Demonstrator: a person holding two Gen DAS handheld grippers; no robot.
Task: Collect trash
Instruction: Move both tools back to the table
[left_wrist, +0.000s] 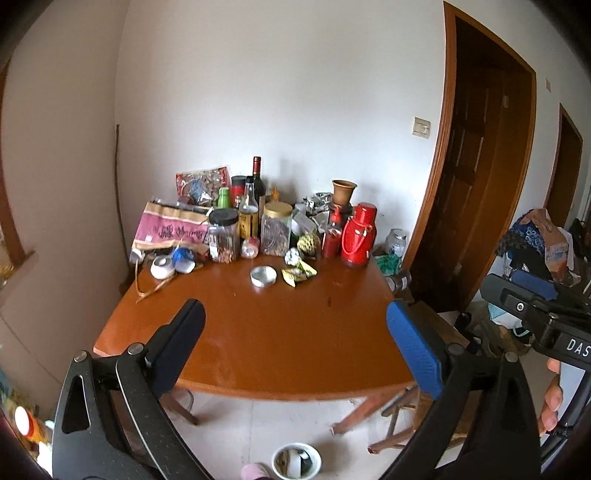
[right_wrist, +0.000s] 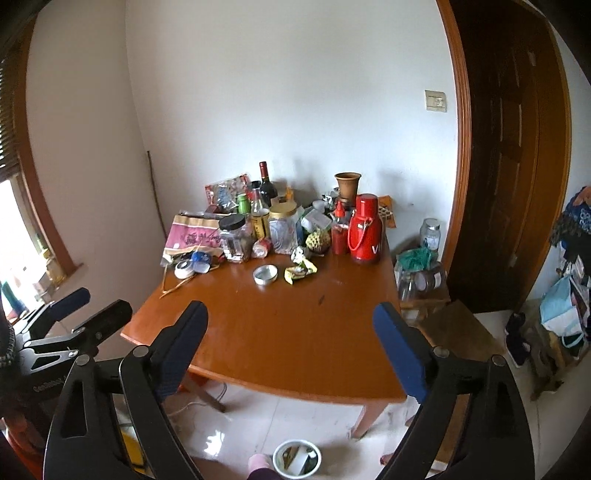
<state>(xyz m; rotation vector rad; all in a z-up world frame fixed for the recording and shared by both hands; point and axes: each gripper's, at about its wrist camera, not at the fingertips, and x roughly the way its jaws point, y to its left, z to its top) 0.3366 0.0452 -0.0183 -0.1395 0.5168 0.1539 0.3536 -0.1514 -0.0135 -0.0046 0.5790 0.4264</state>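
The wooden table lies beyond the fingers, its near half bare. Farther off from the fingers sit a round metal tin and, just right of it, a crumpled yellow-green wrapper. Along the far edge stand a red thermos, two clear jars, bottles and a pink bag. On the tiled floor, below the fingers, stands a white bowl.
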